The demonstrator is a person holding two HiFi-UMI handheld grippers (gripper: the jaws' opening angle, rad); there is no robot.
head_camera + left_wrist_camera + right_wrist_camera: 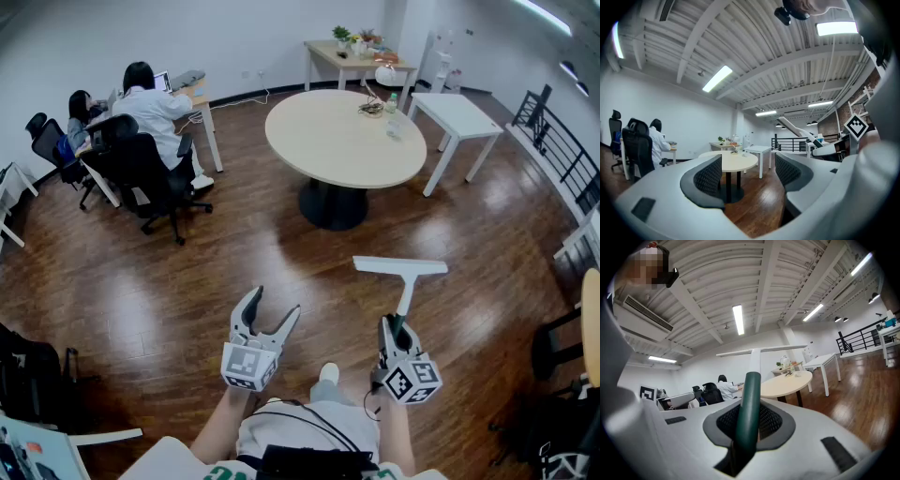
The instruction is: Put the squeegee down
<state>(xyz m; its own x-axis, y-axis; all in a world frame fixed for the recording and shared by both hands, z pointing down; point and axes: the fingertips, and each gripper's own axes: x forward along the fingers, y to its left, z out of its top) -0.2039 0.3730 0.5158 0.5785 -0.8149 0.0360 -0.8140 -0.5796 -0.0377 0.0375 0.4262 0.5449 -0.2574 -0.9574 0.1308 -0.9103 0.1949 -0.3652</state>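
My right gripper (395,330) is shut on the dark green handle of a squeegee (404,278). Its white shaft and white crossbar blade point forward, held in the air above the wood floor. In the right gripper view the green handle (749,408) runs up between the two dark pads, with the white blade (761,351) across the top. My left gripper (270,313) is held level beside it, open, with nothing between its fingers (708,180). A round beige table (345,138) stands a few steps ahead.
A white square table (457,118) is to the right of the round one, and a desk with plants (356,58) stands at the back. Two people sit at desks (141,108) at the left on black office chairs. A black railing (560,141) runs along the right.
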